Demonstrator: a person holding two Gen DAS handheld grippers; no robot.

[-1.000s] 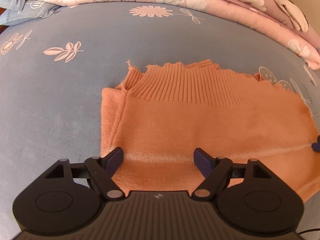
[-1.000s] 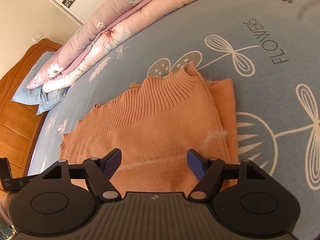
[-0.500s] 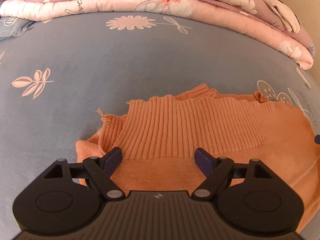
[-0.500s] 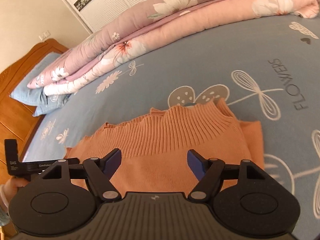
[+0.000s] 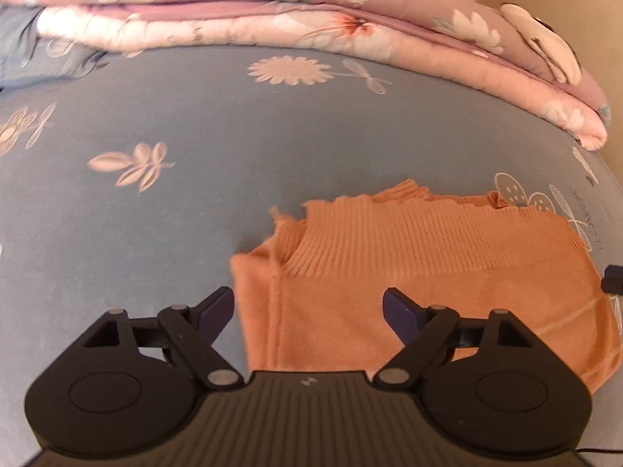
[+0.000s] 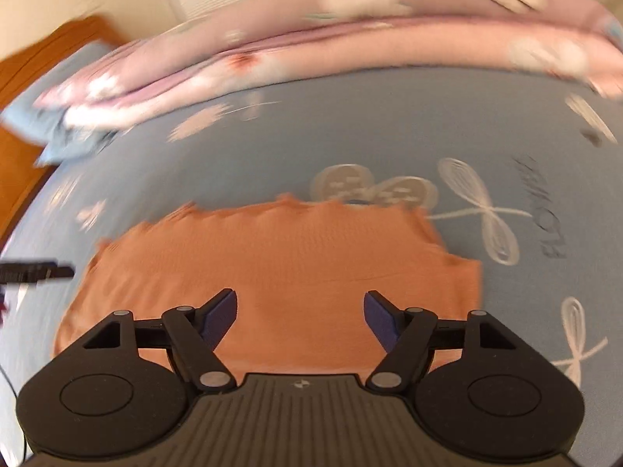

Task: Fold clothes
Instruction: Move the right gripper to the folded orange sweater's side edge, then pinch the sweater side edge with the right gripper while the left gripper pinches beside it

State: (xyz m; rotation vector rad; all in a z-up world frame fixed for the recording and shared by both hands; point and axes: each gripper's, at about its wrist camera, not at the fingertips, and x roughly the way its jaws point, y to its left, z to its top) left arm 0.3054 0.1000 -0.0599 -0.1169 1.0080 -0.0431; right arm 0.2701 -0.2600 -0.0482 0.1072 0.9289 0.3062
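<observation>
An orange knit sweater [image 5: 428, 272] lies folded into a rectangle on the blue flowered bedsheet [image 5: 155, 124], its ribbed hem toward the far side. My left gripper [image 5: 307, 303] hovers open above the sweater's left edge, nothing between its fingers. In the blurred right wrist view the sweater [image 6: 292, 257] fills the middle, and my right gripper [image 6: 300, 303] hangs open over its near part, holding nothing. A black part of the left gripper [image 6: 35, 270] shows at the left edge, beside the sweater. A black bit of the right gripper [image 5: 613, 280] pokes in at the right edge.
Folded pink and mauve floral quilts [image 5: 311, 27] are stacked along the far side of the bed. A blue pillow [image 5: 23, 50] lies at the far left, against a wooden headboard [image 6: 23, 78]. Bare sheet surrounds the sweater.
Both grippers have lifted and drawn back from the sweater, still open. The left one has shifted toward the sweater's left edge. The right wrist has rolled, so its view now sits level.
</observation>
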